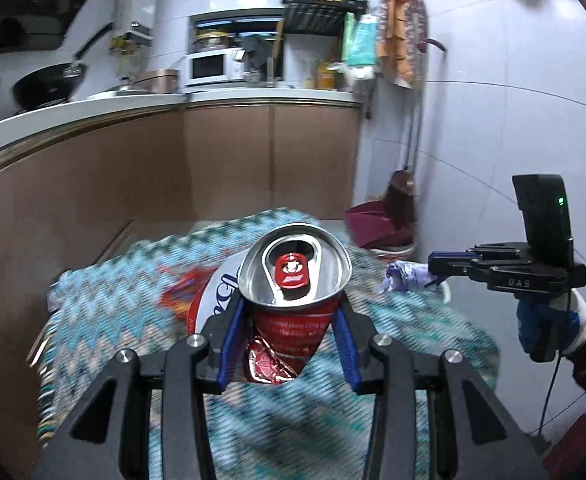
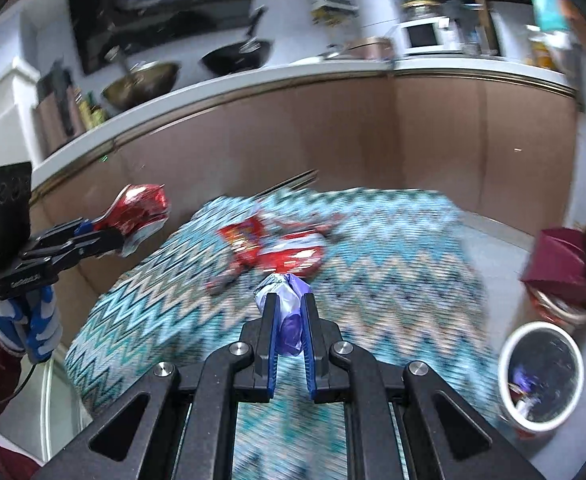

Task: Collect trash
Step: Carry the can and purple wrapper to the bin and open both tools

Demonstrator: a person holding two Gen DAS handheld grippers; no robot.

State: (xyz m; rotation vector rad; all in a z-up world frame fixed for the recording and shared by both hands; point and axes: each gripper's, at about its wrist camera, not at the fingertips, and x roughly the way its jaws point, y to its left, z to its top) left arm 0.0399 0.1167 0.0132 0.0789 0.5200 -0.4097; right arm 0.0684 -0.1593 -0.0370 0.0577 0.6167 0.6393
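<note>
Left wrist view: my left gripper [image 1: 291, 332] pinches a crushed red can [image 1: 293, 280] by its dented, light, slick sides, clear above the zigzag-clothed desk [image 1: 133, 280]. My right gripper [image 2: 289, 320], jaws pressed on a soft purple wrapper [image 2: 281, 296], hangs near the white bin [image 2: 541, 376]. More red wrappers [image 2: 277, 244] remain on the cloth.

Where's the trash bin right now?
In the right wrist view the white-rimmed trash bin stands on the floor at lower right, beside the zigzag cloth and just below the maroon dustpan. The left wrist view doesn't show it.
</note>
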